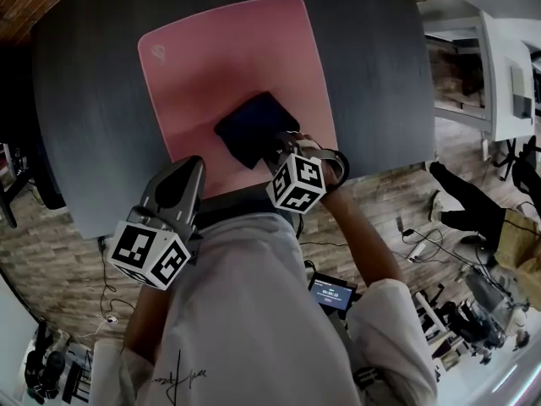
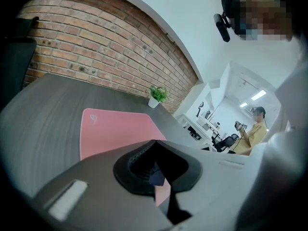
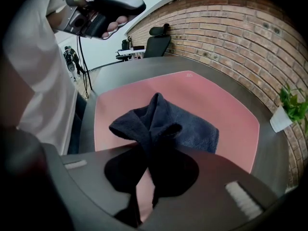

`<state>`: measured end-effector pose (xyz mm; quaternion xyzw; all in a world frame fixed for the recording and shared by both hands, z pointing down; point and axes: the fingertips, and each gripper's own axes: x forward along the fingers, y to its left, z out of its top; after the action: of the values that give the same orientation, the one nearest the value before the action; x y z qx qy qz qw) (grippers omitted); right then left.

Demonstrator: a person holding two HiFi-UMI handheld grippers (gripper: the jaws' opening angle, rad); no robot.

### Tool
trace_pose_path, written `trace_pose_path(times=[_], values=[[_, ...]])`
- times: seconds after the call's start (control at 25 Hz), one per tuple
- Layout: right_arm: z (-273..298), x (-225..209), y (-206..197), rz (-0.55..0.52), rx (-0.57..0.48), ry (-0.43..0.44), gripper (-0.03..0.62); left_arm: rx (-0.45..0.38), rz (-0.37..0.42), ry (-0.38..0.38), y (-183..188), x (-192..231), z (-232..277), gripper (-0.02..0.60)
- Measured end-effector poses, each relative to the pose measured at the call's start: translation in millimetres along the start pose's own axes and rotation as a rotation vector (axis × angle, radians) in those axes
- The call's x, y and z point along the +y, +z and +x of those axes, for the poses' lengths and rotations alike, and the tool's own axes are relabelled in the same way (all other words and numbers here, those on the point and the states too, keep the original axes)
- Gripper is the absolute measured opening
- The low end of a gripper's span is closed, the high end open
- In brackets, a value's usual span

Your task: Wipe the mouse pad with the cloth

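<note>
while right gripper pinches cloth on mouse pad, left gripper jaws clenched empty; plant beyond.

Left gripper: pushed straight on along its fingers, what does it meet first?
Probably the pink mouse pad. The left gripper, fingers together and empty, points down at the pad's bare left part. The cloth lies to the right of that line. Height above the pad is unclear.

No legible text anywhere. Pale logo on pink mouse pad corner, digits on small screen at waist, script on white shirt: all too blurred to read.
</note>
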<state>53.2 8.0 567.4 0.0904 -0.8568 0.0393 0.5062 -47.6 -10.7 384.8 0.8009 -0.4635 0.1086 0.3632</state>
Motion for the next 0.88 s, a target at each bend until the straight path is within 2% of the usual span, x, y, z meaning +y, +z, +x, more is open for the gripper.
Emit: trace_pose_path(times=[0.88], values=[[-17, -30, -32, 0.102, -0.006, -0.053, 0.043, 0.036, 0.025, -0.027, 5, -17, 29, 0.015]])
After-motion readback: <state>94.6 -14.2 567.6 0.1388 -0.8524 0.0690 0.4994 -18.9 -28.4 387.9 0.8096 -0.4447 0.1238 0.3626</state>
